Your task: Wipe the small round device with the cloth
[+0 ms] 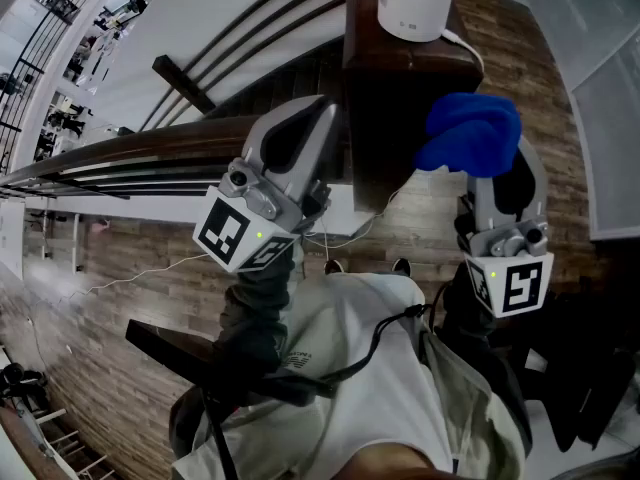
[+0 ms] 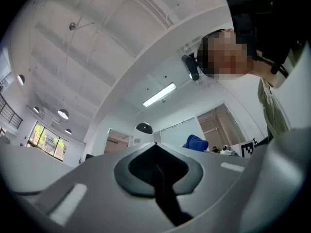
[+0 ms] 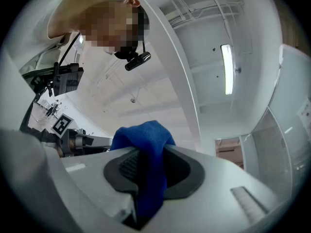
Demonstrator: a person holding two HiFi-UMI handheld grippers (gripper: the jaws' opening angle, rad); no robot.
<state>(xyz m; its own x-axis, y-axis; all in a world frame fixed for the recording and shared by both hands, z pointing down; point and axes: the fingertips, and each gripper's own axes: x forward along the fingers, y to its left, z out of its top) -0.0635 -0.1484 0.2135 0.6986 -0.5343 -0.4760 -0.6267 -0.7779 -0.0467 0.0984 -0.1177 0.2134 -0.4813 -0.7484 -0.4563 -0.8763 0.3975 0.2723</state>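
The small round device (image 1: 415, 3), a white cylinder, stands on a dark wooden stand (image 1: 400, 88) at the top of the head view. My right gripper (image 1: 492, 163) is shut on a bunched blue cloth (image 1: 470, 133), held in the air right of the stand and below the device. In the right gripper view the cloth (image 3: 146, 144) hangs down between the closed jaws of the right gripper (image 3: 146, 154). My left gripper (image 1: 318, 106) is shut on nothing, left of the stand; its view faces the ceiling, with the left gripper (image 2: 155, 147) closed and the cloth (image 2: 196, 142) beyond.
A white cable (image 1: 200, 263) runs across the wood-plank floor (image 1: 120, 298) to the stand. A dark railing (image 1: 110, 153) crosses at the left. Pale panels (image 1: 600, 98) line the right side. The person's shoes (image 1: 335, 266) show below the stand.
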